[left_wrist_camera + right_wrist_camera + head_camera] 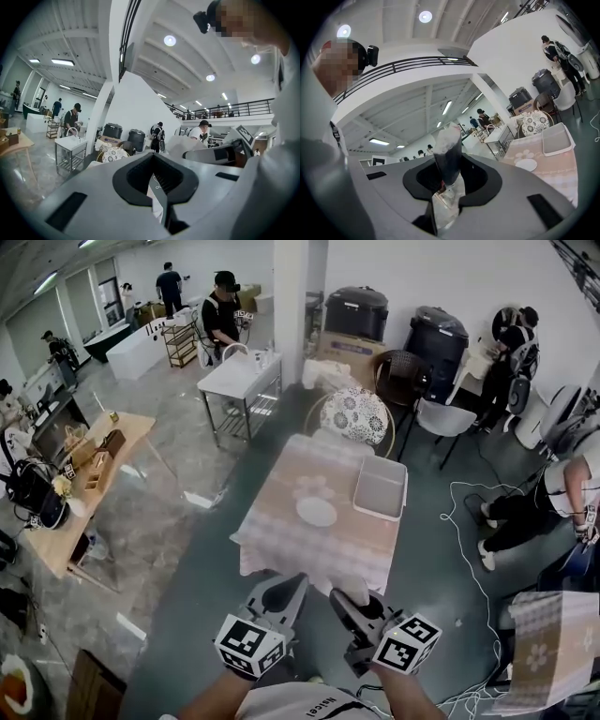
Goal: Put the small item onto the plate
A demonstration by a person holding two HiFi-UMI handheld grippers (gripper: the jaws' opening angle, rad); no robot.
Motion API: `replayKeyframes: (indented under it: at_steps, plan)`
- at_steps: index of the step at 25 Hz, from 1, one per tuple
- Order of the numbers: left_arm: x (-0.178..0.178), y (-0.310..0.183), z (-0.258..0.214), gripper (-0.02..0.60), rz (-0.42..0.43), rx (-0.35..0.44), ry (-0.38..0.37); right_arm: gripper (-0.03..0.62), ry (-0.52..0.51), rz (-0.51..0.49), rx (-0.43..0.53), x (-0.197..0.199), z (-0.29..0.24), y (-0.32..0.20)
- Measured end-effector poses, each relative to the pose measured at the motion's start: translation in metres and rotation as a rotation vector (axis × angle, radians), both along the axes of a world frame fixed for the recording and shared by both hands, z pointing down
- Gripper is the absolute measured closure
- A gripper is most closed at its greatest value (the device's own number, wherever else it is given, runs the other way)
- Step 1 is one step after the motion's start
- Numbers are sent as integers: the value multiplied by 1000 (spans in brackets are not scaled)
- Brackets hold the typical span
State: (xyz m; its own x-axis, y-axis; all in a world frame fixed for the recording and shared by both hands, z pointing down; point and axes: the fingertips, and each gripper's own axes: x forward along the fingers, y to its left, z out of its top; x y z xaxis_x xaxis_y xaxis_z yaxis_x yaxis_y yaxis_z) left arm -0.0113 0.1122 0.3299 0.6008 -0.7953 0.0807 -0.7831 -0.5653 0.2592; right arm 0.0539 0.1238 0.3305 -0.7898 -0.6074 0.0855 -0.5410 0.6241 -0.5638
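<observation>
A white plate (316, 512) lies near the middle of a table (272, 545) covered in pink checked cloth, some way ahead of both grippers. My right gripper (353, 602) is held low before the table's near edge. In the right gripper view it (448, 183) is shut on a small dark packet (448, 157) in a clear wrapper that sticks up between the jaws. The plate (526, 164) shows far off to the right there. My left gripper (280, 592) hangs beside it, jaws together with nothing between them (158, 183).
A white tray (380, 489) sits on the table's right side, beyond the plate. A chair with a floral cushion (354, 414) stands behind the table. A metal sink stand (239, 381) is farther back, a wooden table (89, 484) at left. White cables (469, 549) trail on the floor at right.
</observation>
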Motion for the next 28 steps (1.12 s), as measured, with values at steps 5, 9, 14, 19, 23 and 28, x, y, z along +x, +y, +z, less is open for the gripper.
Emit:
replayKeyframes:
  at_steps: [5, 9, 14, 19, 23, 28]
  plan:
    - [-15, -46, 5, 578, 51, 6, -4, 493, 7, 47, 6, -17, 4, -45]
    - [-19, -78, 10, 577, 78, 13, -15, 493, 9, 85, -8, -17, 13, -75]
    - [-20, -108, 15, 577, 94, 12, -10, 493, 24, 104, -23, -20, 20, -103]
    - [-20, -136, 26, 577, 94, 12, -1, 493, 55, 98, -46, -23, 34, -132]
    - [-17, -166, 40, 577, 81, 11, -14, 493, 75, 83, -74, -22, 51, -162]
    - [-12, -210, 61, 577, 55, -6, -27, 493, 97, 33, -112, -21, 79, -205]
